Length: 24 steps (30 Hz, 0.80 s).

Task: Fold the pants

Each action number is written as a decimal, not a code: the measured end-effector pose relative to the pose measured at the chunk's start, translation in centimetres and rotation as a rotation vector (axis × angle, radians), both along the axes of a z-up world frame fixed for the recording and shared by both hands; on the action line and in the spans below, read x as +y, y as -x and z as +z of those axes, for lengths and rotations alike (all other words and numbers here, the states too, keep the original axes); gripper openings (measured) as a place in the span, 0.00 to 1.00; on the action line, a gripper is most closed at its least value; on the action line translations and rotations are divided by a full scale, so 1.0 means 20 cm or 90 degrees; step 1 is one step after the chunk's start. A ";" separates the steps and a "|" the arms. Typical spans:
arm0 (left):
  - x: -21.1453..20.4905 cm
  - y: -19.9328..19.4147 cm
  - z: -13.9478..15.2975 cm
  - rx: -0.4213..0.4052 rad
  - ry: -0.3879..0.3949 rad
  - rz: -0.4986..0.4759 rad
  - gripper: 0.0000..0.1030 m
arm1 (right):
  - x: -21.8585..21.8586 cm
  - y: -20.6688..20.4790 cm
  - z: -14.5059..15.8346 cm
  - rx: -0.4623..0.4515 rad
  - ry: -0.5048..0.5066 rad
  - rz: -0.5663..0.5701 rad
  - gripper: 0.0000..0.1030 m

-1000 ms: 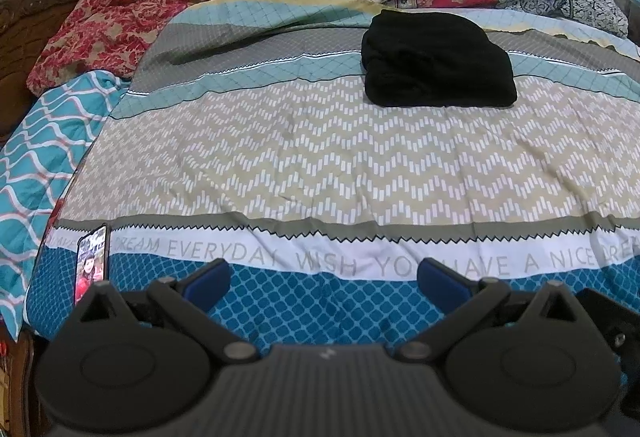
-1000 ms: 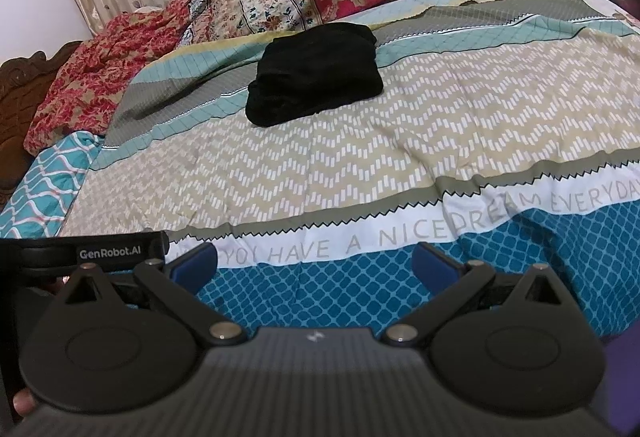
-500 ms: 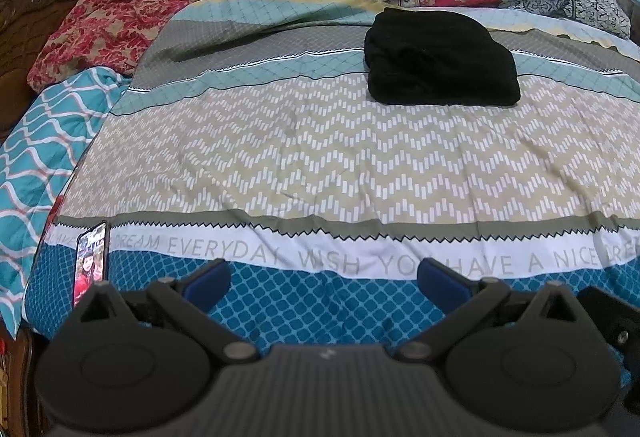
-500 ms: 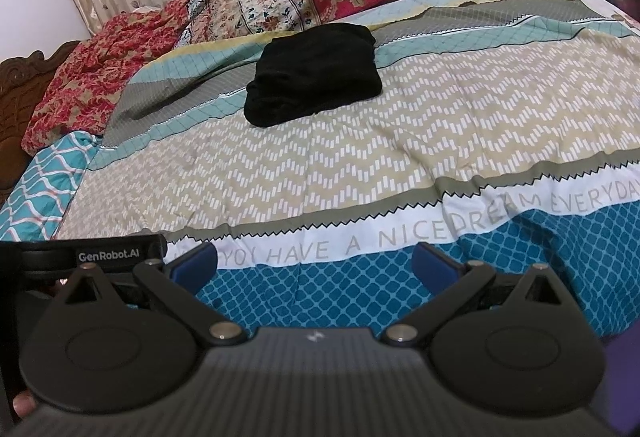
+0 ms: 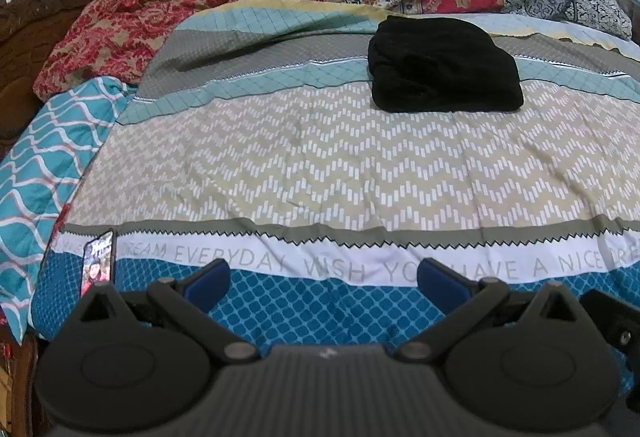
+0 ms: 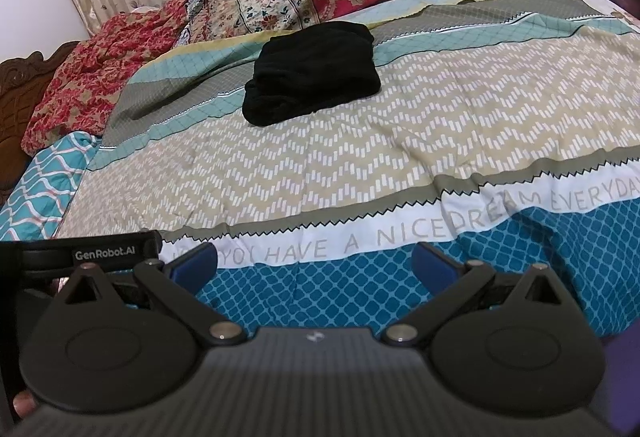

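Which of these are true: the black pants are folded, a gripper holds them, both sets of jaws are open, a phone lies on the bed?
1. The black pants lie in a folded bundle on the bedspread. True.
2. The right gripper holds the pants. False: it is empty, well short of them.
3. Both sets of jaws stand open, the left gripper included. True.
4. The phone lies beside the pants. False: it sits at the near left edge, far from them.

We count one folded black pants bundle [image 5: 444, 65], one phone [image 5: 98, 263], one bedspread [image 5: 320, 165], two quilts and two grippers.
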<state>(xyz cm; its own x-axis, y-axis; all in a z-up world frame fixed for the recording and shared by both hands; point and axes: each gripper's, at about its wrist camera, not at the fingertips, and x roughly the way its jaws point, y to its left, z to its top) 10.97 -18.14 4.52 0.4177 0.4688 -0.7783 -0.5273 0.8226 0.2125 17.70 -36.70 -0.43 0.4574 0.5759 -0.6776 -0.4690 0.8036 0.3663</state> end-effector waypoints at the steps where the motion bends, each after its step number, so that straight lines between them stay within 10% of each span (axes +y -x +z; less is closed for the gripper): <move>1: 0.00 0.00 0.00 -0.002 -0.003 0.000 1.00 | 0.00 0.00 0.00 0.001 0.000 0.000 1.00; 24: 0.01 0.00 -0.01 0.004 0.003 0.001 1.00 | 0.01 0.01 0.00 -0.008 -0.001 0.000 1.00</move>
<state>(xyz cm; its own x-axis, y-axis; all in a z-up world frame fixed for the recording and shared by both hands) 10.98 -17.87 4.42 0.4128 0.4656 -0.7828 -0.5272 0.8230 0.2115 17.43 -36.49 -0.34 0.4659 0.5769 -0.6709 -0.4731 0.8031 0.3621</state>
